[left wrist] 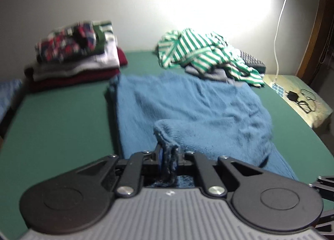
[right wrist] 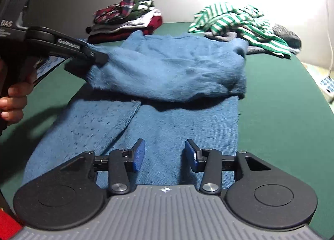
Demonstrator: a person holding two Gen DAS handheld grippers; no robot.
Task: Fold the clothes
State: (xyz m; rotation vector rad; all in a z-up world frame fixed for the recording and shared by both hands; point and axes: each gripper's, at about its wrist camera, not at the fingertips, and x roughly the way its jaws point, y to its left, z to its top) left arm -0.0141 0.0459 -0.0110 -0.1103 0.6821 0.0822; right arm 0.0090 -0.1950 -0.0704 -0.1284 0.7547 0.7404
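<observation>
Now left tongs (left wrist: 169, 161) pinch the blue sweater (right wrist: 167, 68) (right tongs (right wrist: 165, 155) parted).

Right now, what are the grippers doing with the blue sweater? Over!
Left hand-held gripper shut on blue sweater, edge lifted. Right hand-held gripper open above it, holding nothing. Striped clothes pile touching sweater's far edge.
</observation>
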